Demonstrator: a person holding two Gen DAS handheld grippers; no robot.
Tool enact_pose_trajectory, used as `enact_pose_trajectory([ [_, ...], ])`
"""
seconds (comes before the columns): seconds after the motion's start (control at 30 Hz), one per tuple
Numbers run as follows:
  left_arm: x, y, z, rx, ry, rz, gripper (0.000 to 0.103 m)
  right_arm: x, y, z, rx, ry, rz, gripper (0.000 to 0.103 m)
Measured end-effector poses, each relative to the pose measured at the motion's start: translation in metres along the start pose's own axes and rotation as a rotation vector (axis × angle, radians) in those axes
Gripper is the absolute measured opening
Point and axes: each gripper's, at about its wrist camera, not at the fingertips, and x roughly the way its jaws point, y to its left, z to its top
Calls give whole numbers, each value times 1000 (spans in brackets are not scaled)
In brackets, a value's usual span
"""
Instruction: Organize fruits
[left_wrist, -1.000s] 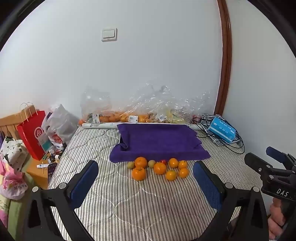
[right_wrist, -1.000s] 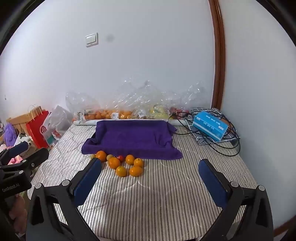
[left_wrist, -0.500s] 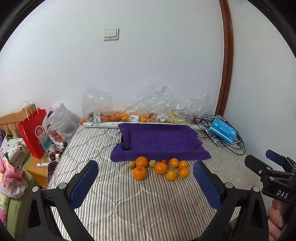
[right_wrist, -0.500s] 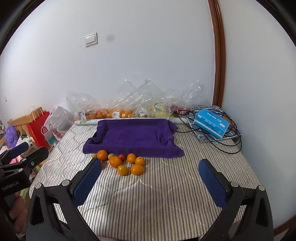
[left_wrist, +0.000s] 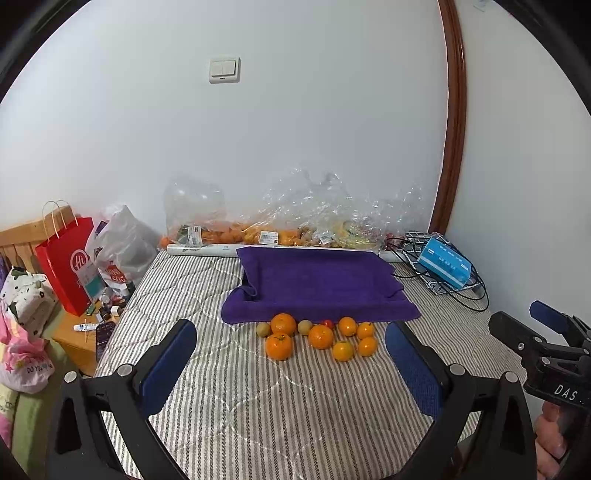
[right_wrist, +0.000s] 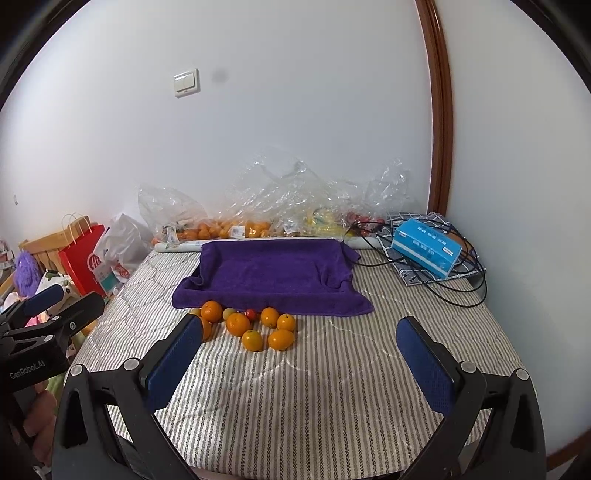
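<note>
Left gripper (left_wrist: 291, 363) jaws spread wide and empty, right gripper (right_wrist: 299, 363) the same, marked "DAS", oranges (left_wrist: 320, 336) clustered ahead between the jaws on the striped bed (left_wrist: 258, 413), purple towel (left_wrist: 317, 284) beyond, red "HL" bag (left_wrist: 68, 264) far left.

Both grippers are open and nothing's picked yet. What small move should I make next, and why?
Probably ease the left gripper forward and down toward the nearest orange. It sits at the front of the fruit cluster, almost centred between the open fingers, with the purple towel just behind it. The right gripper holds nothing either.
</note>
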Motion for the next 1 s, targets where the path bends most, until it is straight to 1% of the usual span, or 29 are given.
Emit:
enact_pose_trajectory([
  [0.47,-3,2,-3,-5,-10,6,103,-4,8,0,-17,-6,8,103],
  [1.0,-6,5,-5,-14,-13,4,102,-8,8,-1,-19,-18,9,103],
])
